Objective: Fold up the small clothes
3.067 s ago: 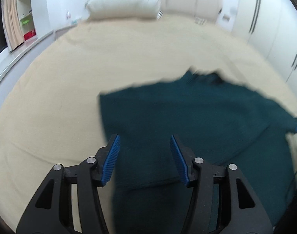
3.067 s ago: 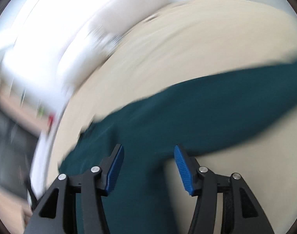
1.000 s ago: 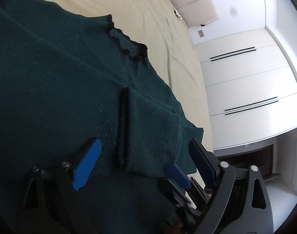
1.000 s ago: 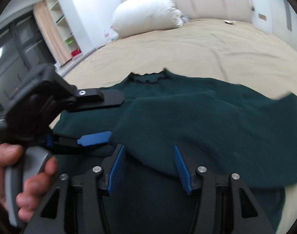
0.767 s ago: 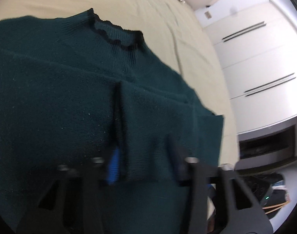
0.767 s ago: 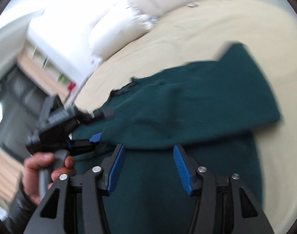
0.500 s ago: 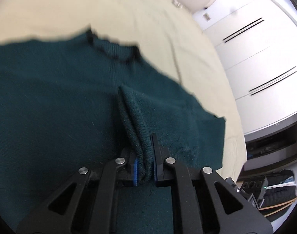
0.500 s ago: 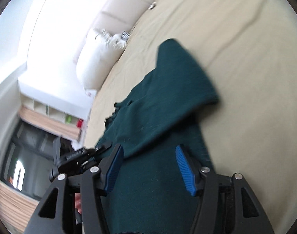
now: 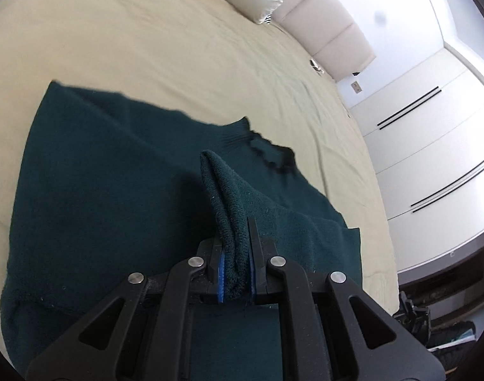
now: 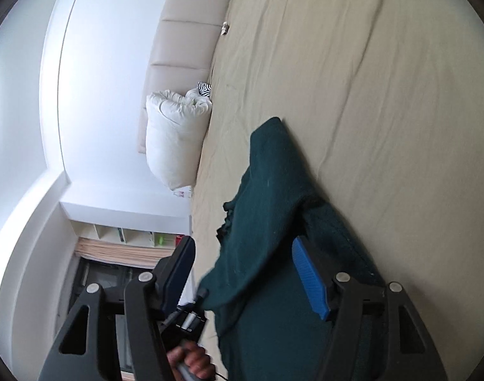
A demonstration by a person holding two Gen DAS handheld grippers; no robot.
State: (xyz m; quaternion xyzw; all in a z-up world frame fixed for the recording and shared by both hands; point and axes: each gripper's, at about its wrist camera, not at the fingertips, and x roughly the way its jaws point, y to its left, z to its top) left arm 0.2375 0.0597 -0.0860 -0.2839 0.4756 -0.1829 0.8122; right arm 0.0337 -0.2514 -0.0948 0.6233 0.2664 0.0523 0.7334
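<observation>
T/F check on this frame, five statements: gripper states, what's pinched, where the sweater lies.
1. The left gripper is shut on a fold of the sweater. True.
2. The right gripper is shut on the sweater. False: its jaws stand wide apart, gripping nothing.
3. The sweater is dark green. True.
4. The sweater lies on a wooden table. False: it lies on a beige bed.
5. A white pillow sits at the head of the bed. True.

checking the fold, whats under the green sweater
The green sweater lies on the beige bedsheet, which shows all around it. The left tongs pinch up its sleeve. Anything else beneath the sweater is covered.
</observation>
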